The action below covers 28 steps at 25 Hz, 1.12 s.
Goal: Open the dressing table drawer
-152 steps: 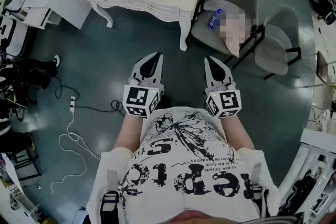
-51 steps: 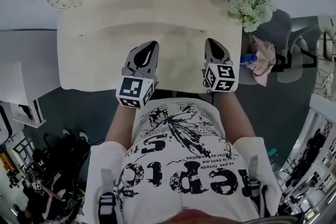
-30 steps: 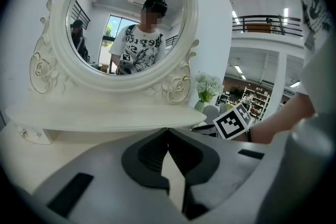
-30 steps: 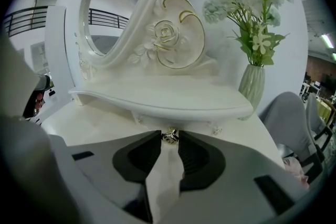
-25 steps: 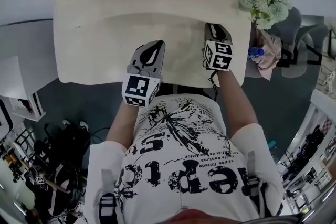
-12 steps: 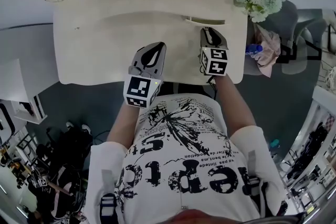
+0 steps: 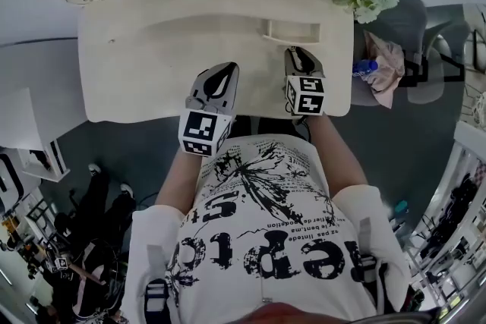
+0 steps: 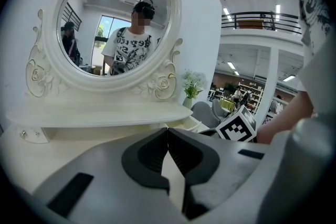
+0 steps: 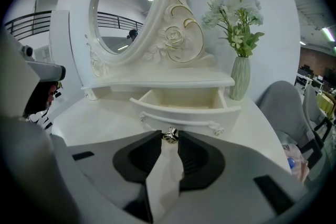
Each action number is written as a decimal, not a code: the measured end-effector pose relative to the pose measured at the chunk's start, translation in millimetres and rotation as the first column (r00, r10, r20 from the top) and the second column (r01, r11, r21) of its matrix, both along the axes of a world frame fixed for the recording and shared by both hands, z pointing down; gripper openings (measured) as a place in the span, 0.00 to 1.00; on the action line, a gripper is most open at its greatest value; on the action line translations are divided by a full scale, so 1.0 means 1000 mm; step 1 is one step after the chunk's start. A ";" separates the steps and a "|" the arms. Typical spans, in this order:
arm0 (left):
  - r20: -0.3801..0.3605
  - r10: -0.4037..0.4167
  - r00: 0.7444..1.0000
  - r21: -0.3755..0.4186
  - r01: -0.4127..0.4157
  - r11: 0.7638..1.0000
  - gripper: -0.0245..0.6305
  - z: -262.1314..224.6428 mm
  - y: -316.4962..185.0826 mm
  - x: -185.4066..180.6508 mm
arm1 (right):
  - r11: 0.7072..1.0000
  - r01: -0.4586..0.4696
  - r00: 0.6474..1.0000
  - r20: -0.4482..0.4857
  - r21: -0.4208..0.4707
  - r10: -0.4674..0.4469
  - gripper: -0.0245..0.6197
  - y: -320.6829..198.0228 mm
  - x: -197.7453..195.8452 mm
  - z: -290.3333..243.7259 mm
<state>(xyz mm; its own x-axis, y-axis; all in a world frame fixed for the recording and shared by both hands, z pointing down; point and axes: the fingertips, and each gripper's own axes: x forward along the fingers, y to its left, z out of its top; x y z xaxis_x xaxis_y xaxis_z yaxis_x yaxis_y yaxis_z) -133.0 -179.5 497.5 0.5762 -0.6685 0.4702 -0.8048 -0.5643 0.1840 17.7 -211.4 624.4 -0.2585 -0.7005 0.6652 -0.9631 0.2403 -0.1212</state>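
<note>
Drawer (image 9: 181, 107), centre of the right gripper view, is partly out, interior visible. Right gripper (image 9: 169, 138) pinches its metal knob (image 9: 169, 135). Left gripper (image 8: 167, 131): jaws pressed together, empty. We judge approx. half done; left: pull fully, release.

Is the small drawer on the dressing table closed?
No, the drawer stands pulled out, its inside showing, with the right gripper clamped on its knob.
</note>
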 end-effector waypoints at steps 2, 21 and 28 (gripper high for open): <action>0.002 0.001 1.000 0.003 -0.001 1.000 0.07 0.000 0.002 0.001 | 1.000 -0.001 1.000 0.001 -0.002 0.001 0.21 0.004 0.001 0.000; -0.018 0.024 1.000 0.044 -0.024 0.999 0.07 -0.023 -0.006 0.020 | 0.996 0.090 0.994 0.053 0.024 -0.091 0.21 0.019 -0.008 -0.035; -0.031 0.004 1.000 0.113 0.000 0.994 0.07 -0.048 -0.024 0.024 | 0.960 0.158 0.981 0.075 0.230 -0.179 0.12 0.006 -0.006 -0.114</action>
